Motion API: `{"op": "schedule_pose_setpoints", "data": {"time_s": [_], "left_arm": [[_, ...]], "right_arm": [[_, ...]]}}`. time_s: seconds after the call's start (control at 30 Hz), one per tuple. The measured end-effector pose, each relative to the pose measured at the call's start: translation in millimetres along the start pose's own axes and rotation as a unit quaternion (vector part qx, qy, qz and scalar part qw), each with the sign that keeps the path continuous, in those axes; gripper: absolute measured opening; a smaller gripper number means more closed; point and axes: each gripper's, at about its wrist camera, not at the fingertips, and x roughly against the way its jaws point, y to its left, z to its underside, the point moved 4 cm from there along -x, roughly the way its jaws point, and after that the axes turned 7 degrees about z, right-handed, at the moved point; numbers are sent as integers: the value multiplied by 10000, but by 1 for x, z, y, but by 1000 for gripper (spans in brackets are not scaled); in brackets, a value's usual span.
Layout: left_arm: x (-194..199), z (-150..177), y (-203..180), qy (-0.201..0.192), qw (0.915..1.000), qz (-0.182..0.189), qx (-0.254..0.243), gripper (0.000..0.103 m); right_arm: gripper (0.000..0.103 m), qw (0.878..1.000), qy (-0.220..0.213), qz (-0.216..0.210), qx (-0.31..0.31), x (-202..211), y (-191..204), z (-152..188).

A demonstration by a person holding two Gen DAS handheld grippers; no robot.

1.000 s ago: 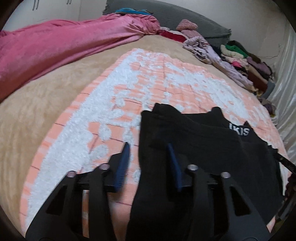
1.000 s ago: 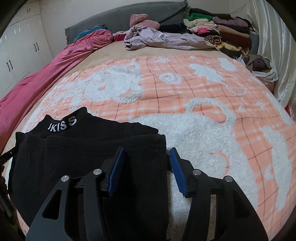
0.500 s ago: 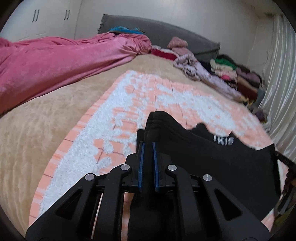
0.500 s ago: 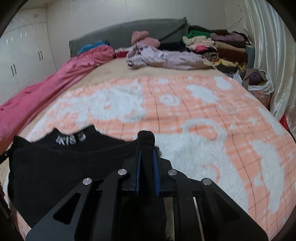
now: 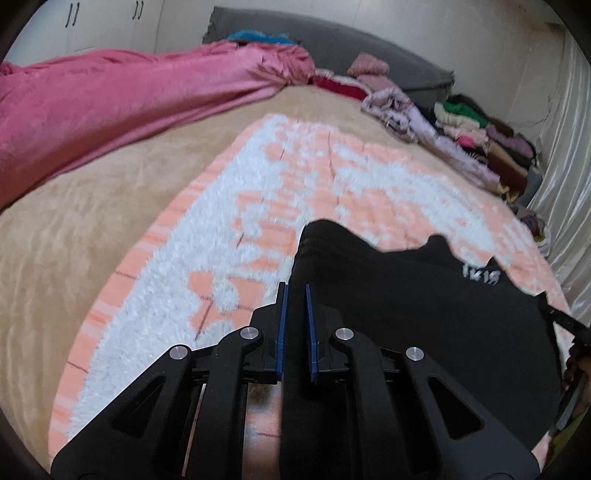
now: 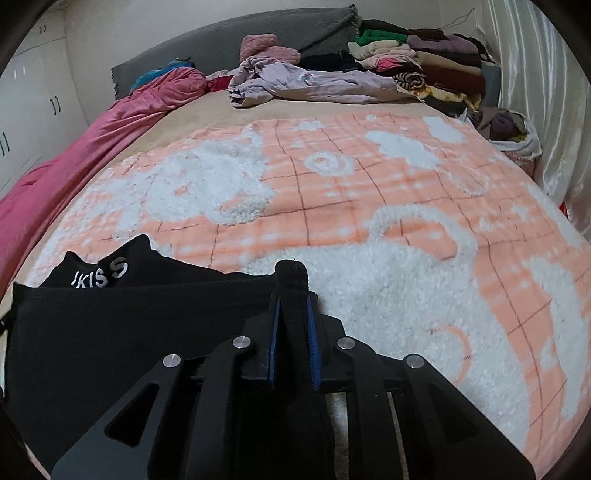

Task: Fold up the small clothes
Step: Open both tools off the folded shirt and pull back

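- On my far left, the pink blanket (image 5: pixel 110 99) runs in a long ridge along the bed's edge, with white cupboards (image 5: pixel 103 26) behind it; that side is walled off.
- Next comes a strip of bare beige bedspread (image 5: pixel 92 221), then the peach-and-white fleece blanket (image 6: pixel 369 192), which lies flat and open across the middle of the bed ahead of both tools.
- My left gripper (image 5: pixel 294 295) has its blue pads pinched together on the left corner of the black garment (image 5: pixel 424 314), and a fold of black cloth pokes up past the fingertips.
- The garment hangs stretched between my two tools at the near edge of the fleece blanket, with white lettering (image 6: pixel 99 276) showing at its top hem.
- My right gripper (image 6: pixel 292 306) is clamped on the garment's right corner; a thick roll of black fabric fills the gap between the pads and sticks out above them.
- At the far end, a loose lilac garment (image 6: pixel 314 83) sprawls in front of the grey headboard (image 6: pixel 229 44).
- To the far right, a stack of folded clothes (image 6: pixel 417 62) sits in the corner, and a pale curtain (image 6: pixel 535 92) closes that side off.
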Motion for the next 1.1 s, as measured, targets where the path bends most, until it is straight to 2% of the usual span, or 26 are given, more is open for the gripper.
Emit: {"op": "schedule_pose_setpoints", "data": {"time_s": [0.13,0.3,0.4,0.6,0.73,0.9,1.03,1.1], "left_arm": [[0,4,4,-9,10000,-16,50,7],[6,5,6,-112,9999,-46,66,12],[13,5,9,-181,9997,-31,146,16],[39,1,7,-483,9986,27,220,17],[51,2,6,-546,9979,155,301,28],[61,5,5,-590,9978,129,255,39],[67,7,3,-637,9978,91,184,54],[68,9,2,-635,9978,86,155,58]], "right_arm": [[15,10000,-13,63,-65,-2,-2,4],[36,9994,-50,105,-324,5,-10,3],[43,9993,-149,61,-350,15,-12,4],[50,9991,-312,-51,-291,38,-11,10],[53,9989,-377,-151,-252,53,-7,14],[59,9987,-437,-186,-199,67,-4,22],[63,9985,-492,-173,-168,77,-2,29],[66,9983,-528,-186,-142,82,0,32]]}}
